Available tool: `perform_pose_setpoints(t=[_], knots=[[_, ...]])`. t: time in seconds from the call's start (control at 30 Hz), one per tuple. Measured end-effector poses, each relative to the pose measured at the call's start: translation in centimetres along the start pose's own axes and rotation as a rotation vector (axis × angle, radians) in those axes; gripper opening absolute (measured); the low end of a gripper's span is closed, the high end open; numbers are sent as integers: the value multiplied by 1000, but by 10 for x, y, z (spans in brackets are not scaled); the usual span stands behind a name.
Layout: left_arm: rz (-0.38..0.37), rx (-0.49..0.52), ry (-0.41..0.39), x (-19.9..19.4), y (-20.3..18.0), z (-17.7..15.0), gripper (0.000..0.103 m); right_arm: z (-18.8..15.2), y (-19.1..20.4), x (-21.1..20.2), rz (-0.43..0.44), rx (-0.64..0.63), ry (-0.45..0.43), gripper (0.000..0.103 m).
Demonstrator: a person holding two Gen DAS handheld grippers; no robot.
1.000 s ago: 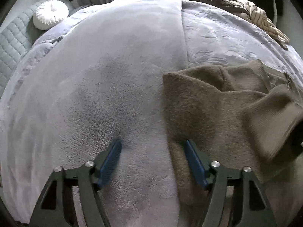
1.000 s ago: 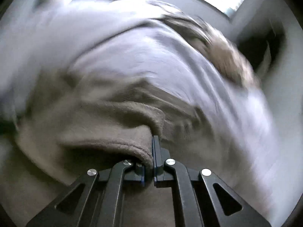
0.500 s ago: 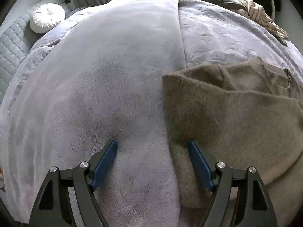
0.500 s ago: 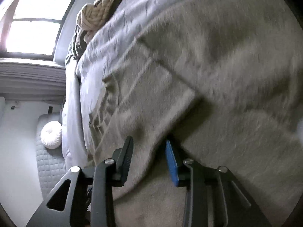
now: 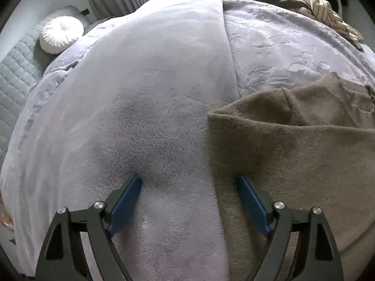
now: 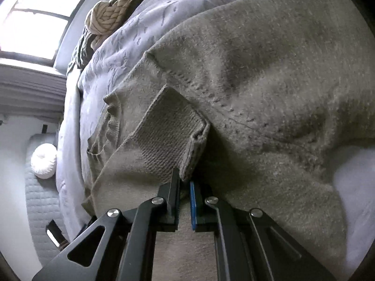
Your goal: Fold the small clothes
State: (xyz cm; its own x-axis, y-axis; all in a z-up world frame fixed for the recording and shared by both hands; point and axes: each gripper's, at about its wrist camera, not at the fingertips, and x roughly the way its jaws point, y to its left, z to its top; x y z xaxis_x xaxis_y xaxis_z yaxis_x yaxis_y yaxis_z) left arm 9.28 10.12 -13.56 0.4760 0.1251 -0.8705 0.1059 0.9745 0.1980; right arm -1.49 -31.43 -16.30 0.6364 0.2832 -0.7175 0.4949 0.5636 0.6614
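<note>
An olive-brown knitted sweater (image 5: 293, 159) lies spread on the bed, its left edge running under my left gripper (image 5: 189, 178). That gripper hangs over the fleece blanket with its jaws wide and still opening. One blue pad (image 5: 127, 201) is over the blanket and the other over the sweater, and neither presses on anything. In the right wrist view the sweater (image 6: 269, 58) fills the frame. Its ribbed sleeve cuff (image 6: 168, 138) lies folded onto the body. My right gripper (image 6: 184, 178) is shut on the cuff's near corner.
A grey fleece blanket (image 5: 140, 93) covers the left half of the bed, with a patterned quilt (image 5: 281, 46) on the right. A round white cushion (image 5: 61, 34) sits by the quilted headboard. A heap of other clothes (image 5: 304, 2) lies at the far edge, under a bright window (image 6: 30, 23).
The right gripper swung across the sweater and rolled, let go, then shut on the cuff. The left jaws spread wider. The lifted sleeve has left the left view.
</note>
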Motion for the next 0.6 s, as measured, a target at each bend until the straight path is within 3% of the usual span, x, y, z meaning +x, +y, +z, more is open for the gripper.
perform_pose_setpoints(t=[0.1, 0.2, 0.3, 0.4, 0.6], knots=[[-18, 2, 25, -4, 4, 3, 86, 0, 1, -4, -13, -26, 9, 11], [-166, -53, 115, -2, 15, 4, 86, 0, 0, -3, -7, -44, 21, 12], [-247, -63, 143, -2, 14, 9, 82, 1, -4, 0, 15, -17, 26, 12], [-384, -72, 179, 1, 5, 16, 13, 2, -2, 1, 5, -16, 30, 12], [-383, -82, 140, -1, 12, 21, 10, -4, 19, -14, -45, -120, -5, 9]])
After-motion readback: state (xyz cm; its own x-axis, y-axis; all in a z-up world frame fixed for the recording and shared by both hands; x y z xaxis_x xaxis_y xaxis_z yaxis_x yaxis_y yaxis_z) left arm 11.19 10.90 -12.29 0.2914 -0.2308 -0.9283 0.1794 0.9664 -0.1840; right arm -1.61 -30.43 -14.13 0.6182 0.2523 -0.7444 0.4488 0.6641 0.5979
